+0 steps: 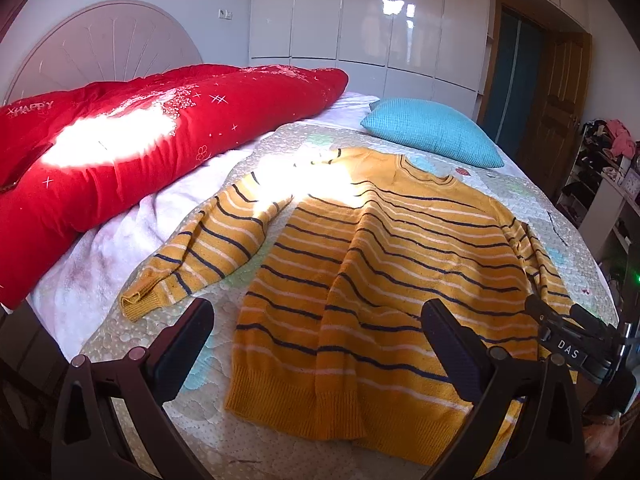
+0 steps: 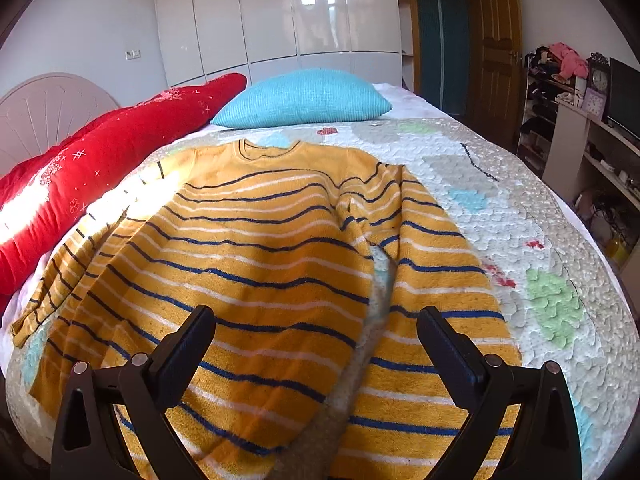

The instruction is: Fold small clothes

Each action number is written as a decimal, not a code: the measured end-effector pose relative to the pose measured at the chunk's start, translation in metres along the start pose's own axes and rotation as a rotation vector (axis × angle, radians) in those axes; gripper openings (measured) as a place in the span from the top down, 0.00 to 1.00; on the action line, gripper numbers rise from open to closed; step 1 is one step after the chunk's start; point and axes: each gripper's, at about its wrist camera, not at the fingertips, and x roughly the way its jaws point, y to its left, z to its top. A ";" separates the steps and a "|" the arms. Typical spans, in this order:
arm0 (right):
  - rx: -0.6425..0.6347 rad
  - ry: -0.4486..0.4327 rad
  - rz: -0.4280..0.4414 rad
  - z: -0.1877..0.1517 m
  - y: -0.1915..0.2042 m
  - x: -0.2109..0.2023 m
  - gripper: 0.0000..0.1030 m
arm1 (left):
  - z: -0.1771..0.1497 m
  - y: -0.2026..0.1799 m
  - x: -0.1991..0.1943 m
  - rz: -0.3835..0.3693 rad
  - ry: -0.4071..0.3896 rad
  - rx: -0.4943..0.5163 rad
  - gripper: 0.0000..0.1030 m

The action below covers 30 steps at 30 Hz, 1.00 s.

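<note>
Where the quilted bedspread (image 1: 280, 144) covers the bed, we see the largest things first: a long red duvet (image 1: 120, 152) rolled along the headboard side, with a patch of sunlight burning white across it, and a white glossy wardrobe (image 2: 280, 16) on the far wall. Spread flat on the bedspread lies the yellow striped sweater (image 1: 380, 260), neck toward the turquoise pillow (image 1: 436, 130) and hem toward us. Its one sleeve (image 1: 208, 248) angles outward and down on the duvet side, cuff resting on the quilt; the other sleeve (image 2: 432, 264) lies alongside the body on the opposite side, a narrow strip of quilt showing between them.

Our left gripper (image 1: 320, 344) hovers above the hem with its fingers spread wide, holding nothing. Our right gripper (image 2: 316, 344) hangs over the lower body and the near sleeve, likewise parted and empty; whether either one touches the knit we cannot tell. In the left wrist view the right gripper shows at the edge, beside the sleeve.
</note>
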 end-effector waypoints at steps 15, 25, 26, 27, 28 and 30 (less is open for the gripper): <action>0.074 0.057 0.051 -0.014 -0.013 -0.005 0.01 | -0.009 -0.002 0.008 0.009 0.045 0.012 0.00; 0.082 0.075 0.070 -0.019 -0.013 -0.002 0.01 | -0.011 -0.003 0.016 0.002 0.089 0.003 0.00; 0.083 0.077 0.072 -0.019 -0.013 -0.002 0.01 | -0.012 -0.002 0.020 -0.017 0.120 -0.005 0.00; 0.085 0.080 0.073 -0.020 -0.013 -0.002 0.01 | -0.014 -0.002 0.024 -0.038 0.151 -0.017 0.00; 0.084 0.083 0.073 -0.020 -0.012 -0.002 0.01 | -0.016 -0.001 0.027 -0.061 0.177 -0.030 0.00; 0.078 0.087 0.074 -0.021 -0.012 -0.002 0.01 | -0.020 -0.002 0.030 -0.082 0.200 -0.046 0.00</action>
